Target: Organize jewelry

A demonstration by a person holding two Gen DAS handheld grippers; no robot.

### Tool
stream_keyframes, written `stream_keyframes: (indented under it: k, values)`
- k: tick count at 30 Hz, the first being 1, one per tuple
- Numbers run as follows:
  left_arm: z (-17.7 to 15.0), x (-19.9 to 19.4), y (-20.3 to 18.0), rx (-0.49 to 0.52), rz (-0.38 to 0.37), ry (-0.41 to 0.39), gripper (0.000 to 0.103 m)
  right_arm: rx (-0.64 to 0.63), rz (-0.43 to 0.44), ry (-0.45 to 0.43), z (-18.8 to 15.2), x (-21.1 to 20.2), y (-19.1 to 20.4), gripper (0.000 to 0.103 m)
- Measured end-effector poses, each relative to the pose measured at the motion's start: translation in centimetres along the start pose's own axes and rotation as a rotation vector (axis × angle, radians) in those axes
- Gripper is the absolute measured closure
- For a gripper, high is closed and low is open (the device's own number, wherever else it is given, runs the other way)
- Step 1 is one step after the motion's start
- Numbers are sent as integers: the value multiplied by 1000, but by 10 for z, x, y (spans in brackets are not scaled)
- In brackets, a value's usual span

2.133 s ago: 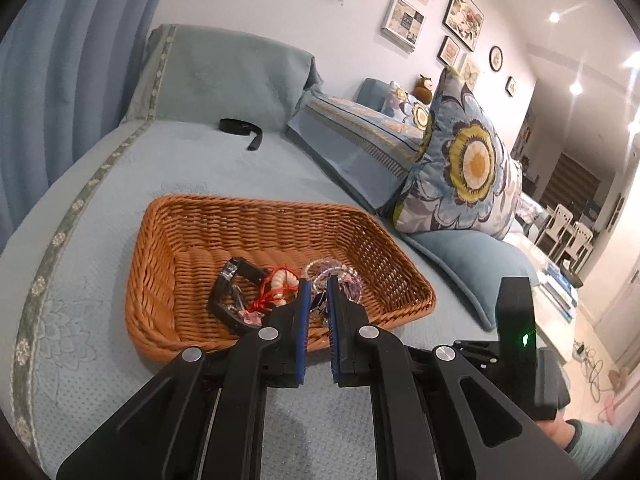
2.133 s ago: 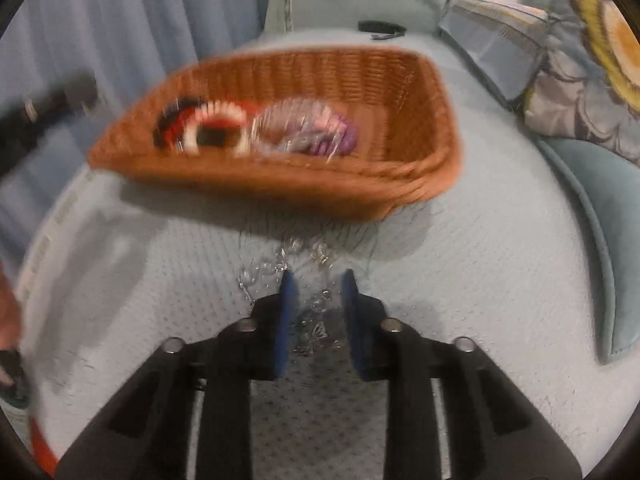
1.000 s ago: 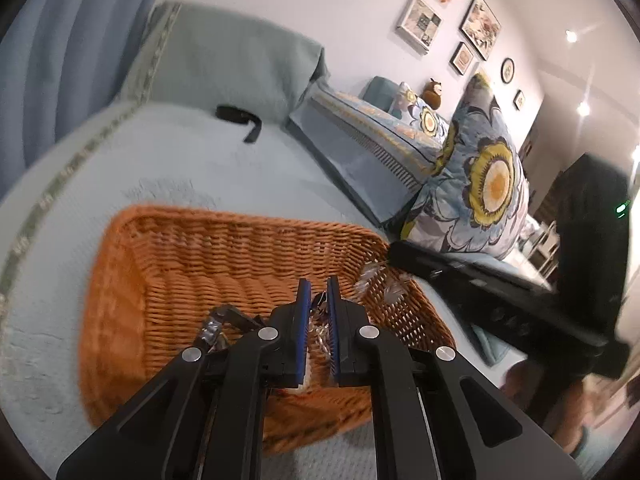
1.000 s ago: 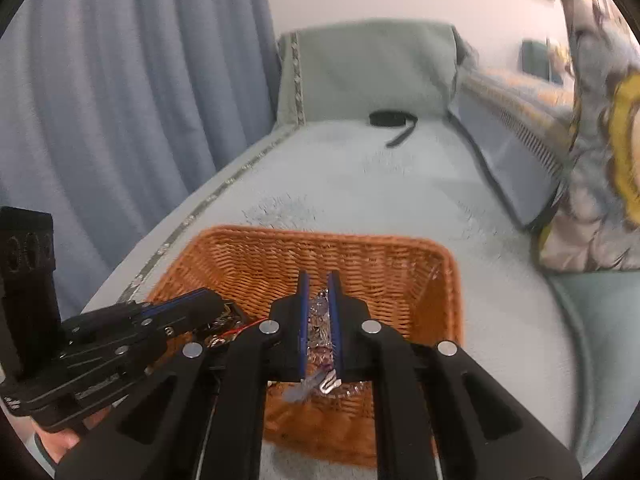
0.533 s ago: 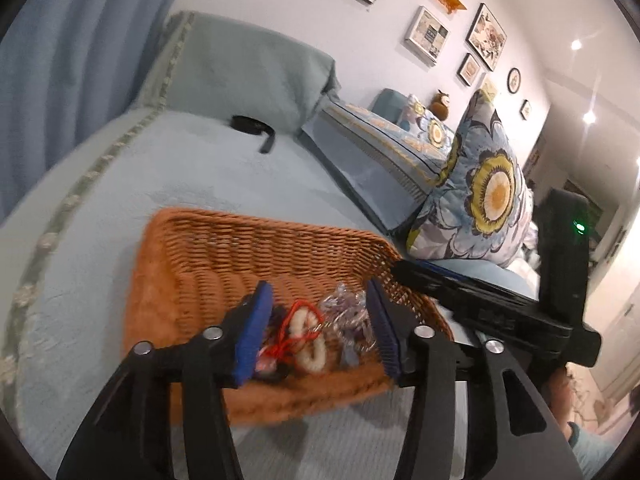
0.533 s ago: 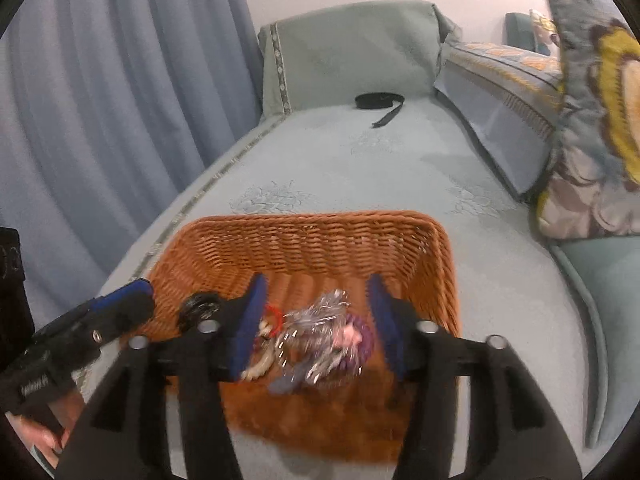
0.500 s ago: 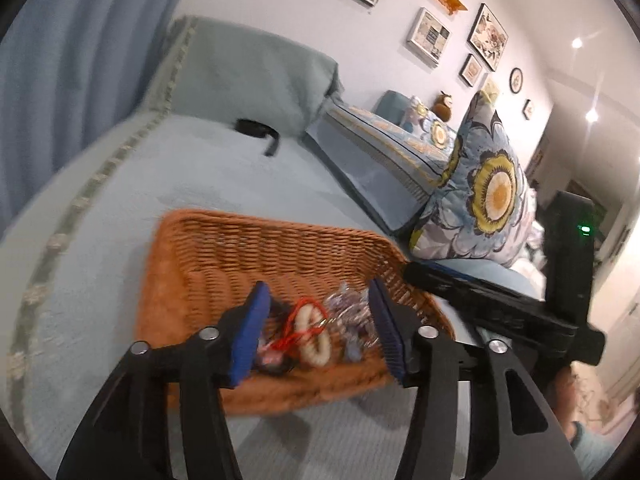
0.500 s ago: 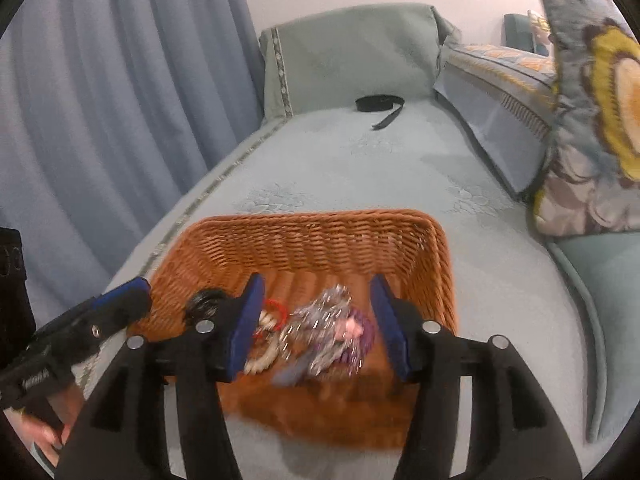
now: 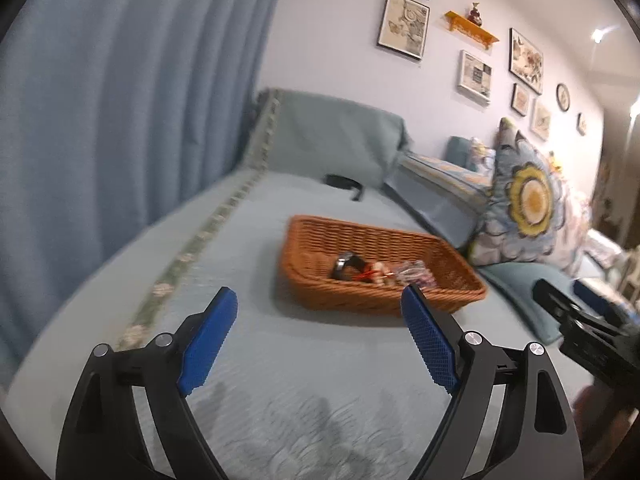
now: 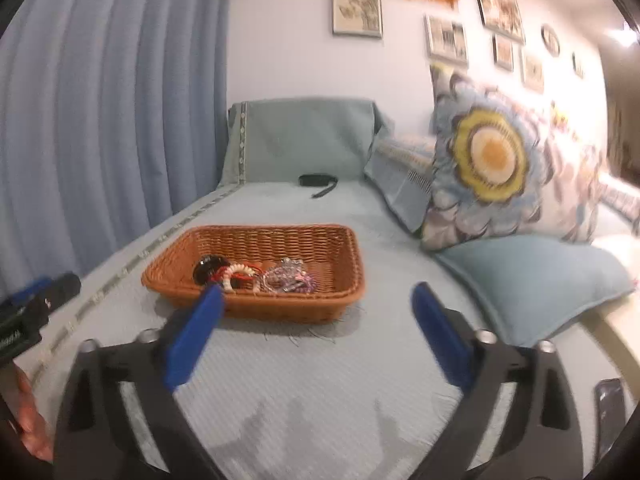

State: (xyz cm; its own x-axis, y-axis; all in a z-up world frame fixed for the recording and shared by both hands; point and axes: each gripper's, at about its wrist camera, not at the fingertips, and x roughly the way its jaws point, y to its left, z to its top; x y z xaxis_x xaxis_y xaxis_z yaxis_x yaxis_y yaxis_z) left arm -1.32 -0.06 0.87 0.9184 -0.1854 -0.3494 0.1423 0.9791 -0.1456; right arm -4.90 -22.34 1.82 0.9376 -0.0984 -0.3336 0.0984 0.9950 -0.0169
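Left wrist view: the left gripper [image 9: 320,320] is hanging wide open and empty, short of the orange woven wicker basket [image 9: 448,264] holding the jumble of bracelets and chains [image 9: 380,270]. Right wrist view: the right gripper [image 10: 316,324] is also gaping with nothing in it, jewelry is sitting in the basket's near end, and the pale blue couch cover [image 10: 312,380] is showing no loose pieces, so the job's looking basically done.

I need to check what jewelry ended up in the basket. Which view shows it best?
Right wrist: it looks down into the basket, so the jewelry lies spread and unhidden. In the left wrist view the jewelry is smaller and bunched behind the near rim.
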Motion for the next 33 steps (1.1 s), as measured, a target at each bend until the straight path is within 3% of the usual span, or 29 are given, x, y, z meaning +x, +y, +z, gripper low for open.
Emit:
stream_keyframes:
  k: [5,10,16,23,33]
  values:
    - [-19,-16,-20,104,102,-85,18,-25,49,-23,-25,-6,12,8]
    - [-38,-5,-22,140,151,-61,17,-8,82,47,-46,6,16,8]
    - [-48,0,-22,143,198,-45,12,31,32,29,-47,7,11,8]
    - [-49,-1,-24,150,219,-50,10,-10,15,-16,-42,7,18,8]
    - [-47,4,-17,109,216,-33,9,-11,31,0,-44,15,18,8]
